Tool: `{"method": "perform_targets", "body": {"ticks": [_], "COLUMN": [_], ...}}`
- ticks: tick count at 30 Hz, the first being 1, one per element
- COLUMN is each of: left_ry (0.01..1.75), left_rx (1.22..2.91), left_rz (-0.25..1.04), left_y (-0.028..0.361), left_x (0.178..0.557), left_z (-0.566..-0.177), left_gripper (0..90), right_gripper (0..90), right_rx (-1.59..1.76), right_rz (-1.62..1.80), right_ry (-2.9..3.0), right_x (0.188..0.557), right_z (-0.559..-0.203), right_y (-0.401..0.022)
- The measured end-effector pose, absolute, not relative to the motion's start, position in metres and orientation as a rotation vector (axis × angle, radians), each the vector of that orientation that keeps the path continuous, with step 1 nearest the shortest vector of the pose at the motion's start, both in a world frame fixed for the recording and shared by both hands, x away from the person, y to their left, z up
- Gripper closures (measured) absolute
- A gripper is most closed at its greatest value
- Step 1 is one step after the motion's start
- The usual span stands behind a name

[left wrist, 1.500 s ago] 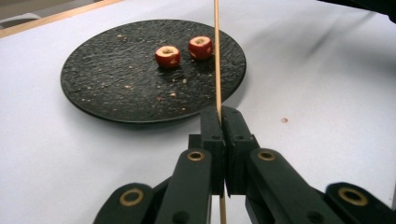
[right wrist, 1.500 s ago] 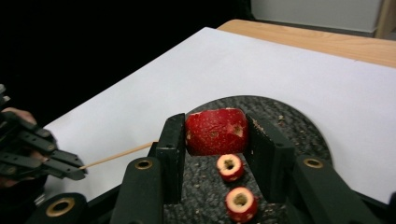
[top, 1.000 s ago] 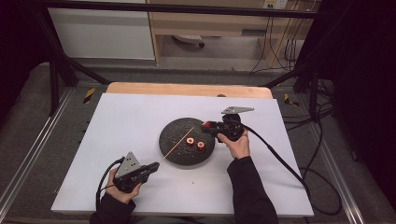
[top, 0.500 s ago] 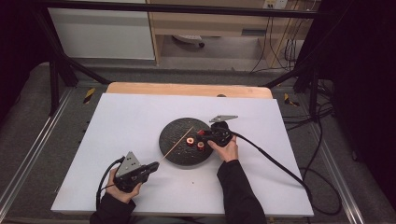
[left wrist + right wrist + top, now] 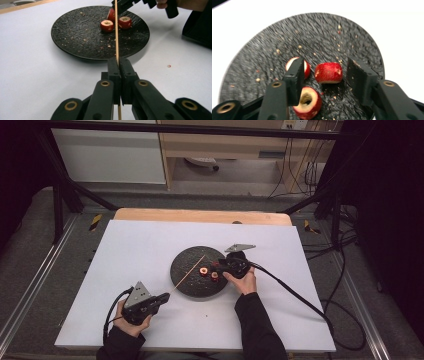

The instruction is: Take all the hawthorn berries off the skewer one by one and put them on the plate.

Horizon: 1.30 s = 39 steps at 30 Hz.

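Note:
A black round plate [image 5: 187, 262] sits mid-table with three red cored fruit pieces [image 5: 203, 270] on it. My left gripper [image 5: 165, 297] [image 5: 119, 62], near the table's front left, is shut on a thin wooden skewer [image 5: 189, 273] [image 5: 116, 32] whose tip reaches out over the plate [image 5: 75, 37]. My right gripper [image 5: 218, 266] [image 5: 327, 66] is open, low over the plate's right side. One red piece [image 5: 328, 72] lies between its jaws, untouched. A cored piece [image 5: 308, 101] lies nearer, and a third [image 5: 306, 68] is partly hidden behind the left jaw.
Crumbs are scattered over the plate [image 5: 287, 37]. A white sheet [image 5: 125, 250] covers the table, with a wooden strip [image 5: 200, 216] along its far edge. The right gripper's cable [image 5: 295, 292] trails off to the right. A red speck [image 5: 169, 66] lies on the sheet.
My right gripper has come down and left from the plate's right edge to straddle a fruit piece. The left gripper and skewer have stayed put.

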<state>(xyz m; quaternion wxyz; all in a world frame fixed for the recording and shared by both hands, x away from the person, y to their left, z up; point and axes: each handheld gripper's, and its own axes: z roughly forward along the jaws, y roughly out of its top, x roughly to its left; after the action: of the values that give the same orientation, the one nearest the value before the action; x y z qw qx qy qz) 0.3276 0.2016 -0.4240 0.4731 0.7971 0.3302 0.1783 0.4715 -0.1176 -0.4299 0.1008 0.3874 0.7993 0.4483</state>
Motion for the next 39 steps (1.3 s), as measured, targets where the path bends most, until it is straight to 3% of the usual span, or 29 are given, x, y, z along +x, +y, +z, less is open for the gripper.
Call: {"method": "perform_targets", "body": {"ticks": [12,15,27,39], "left_ry": [0.838,0.843,0.852,0.904], "left_rx": [1.945,1.943,1.958,1.977], "left_rz": [0.437,0.435,0.413,0.402], "left_y": [0.198,0.196,0.178,0.160], "left_x": [0.332,0.333,0.350,0.380], "left_z": [-0.419,-0.416,-0.403,-0.398], "left_gripper": [88.0,88.0,88.0,88.0], "right_gripper": [13.0,8.2,1.8,0.8], "right_rx": [1.119,1.101,1.130,1.154], "right_rz": [1.349,1.332,1.301,1.287], "right_ry": [2.350,2.355,2.359,2.343], "right_x": [0.434,0.424,0.395,0.376], "right_z": [-0.415,-0.418,-0.434,-0.444], "right_y": [-0.146,-0.154,-0.189,-0.218]}}
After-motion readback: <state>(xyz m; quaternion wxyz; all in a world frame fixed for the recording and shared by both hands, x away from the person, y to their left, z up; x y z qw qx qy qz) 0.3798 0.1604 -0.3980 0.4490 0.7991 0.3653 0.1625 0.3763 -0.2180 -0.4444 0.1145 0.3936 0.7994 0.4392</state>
